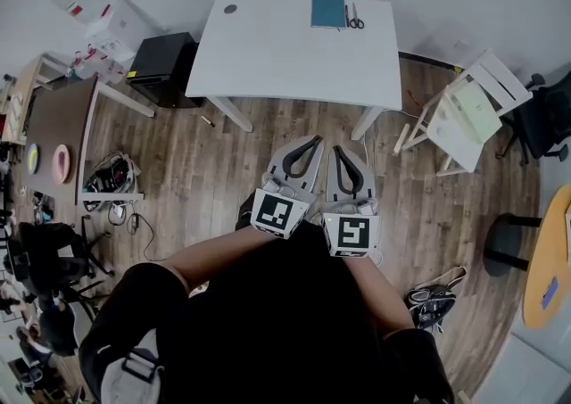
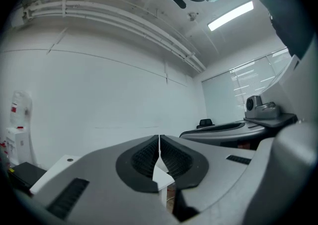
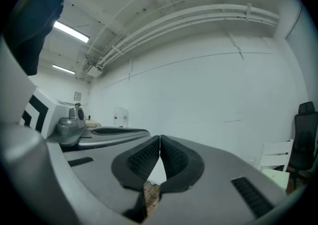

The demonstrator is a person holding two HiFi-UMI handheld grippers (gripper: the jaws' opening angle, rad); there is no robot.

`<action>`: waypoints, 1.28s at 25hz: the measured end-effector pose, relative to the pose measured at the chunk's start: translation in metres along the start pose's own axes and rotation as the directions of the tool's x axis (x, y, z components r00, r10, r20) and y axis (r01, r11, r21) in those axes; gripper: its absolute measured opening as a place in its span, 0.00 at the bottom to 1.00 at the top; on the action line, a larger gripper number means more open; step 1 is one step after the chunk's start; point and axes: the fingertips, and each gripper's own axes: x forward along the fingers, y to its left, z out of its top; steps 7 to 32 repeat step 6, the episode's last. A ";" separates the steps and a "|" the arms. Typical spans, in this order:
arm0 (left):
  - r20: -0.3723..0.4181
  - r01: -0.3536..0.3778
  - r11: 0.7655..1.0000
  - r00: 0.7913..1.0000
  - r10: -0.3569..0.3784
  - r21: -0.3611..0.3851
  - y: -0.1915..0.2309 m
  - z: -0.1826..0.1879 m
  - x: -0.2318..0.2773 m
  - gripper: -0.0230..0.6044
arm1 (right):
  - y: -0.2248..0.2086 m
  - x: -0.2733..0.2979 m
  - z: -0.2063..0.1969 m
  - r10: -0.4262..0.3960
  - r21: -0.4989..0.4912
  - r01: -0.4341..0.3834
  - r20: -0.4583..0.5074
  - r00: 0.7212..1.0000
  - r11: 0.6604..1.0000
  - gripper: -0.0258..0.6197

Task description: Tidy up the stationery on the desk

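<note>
A white desk (image 1: 294, 54) stands ahead against the wall. On its far right part lie a teal notebook (image 1: 327, 12), a dark pen (image 1: 346, 16) beside it and black scissors (image 1: 355, 20). My left gripper (image 1: 311, 141) and right gripper (image 1: 339, 152) are held side by side close to the body, over the wood floor, well short of the desk. Both are shut with nothing between the jaws. In the left gripper view (image 2: 159, 139) and the right gripper view (image 3: 159, 139) the jaws meet at the tips and point at the white wall.
A black box (image 1: 161, 68) sits left of the desk. A white folding chair (image 1: 464, 112) stands at the right, a brown table (image 1: 58, 130) at the left, an orange round table (image 1: 549, 259) at the far right. Shoes (image 1: 433, 302) and cables (image 1: 116, 179) lie on the floor.
</note>
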 end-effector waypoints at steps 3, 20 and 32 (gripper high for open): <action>0.011 0.005 1.000 1.000 -0.005 -0.021 -0.007 -0.004 0.000 0.07 | -0.002 -0.004 0.000 0.000 -0.028 0.000 -0.007 1.000 1.000 0.09; -0.002 0.018 1.000 1.000 -0.018 -0.012 -0.017 -0.006 -0.002 0.07 | 0.002 -0.010 -0.004 0.019 -0.066 -0.021 -0.027 0.999 0.998 0.09; -0.002 0.018 1.000 1.000 -0.018 -0.012 -0.017 -0.006 -0.002 0.07 | 0.002 -0.010 -0.004 0.019 -0.066 -0.021 -0.027 0.999 0.998 0.09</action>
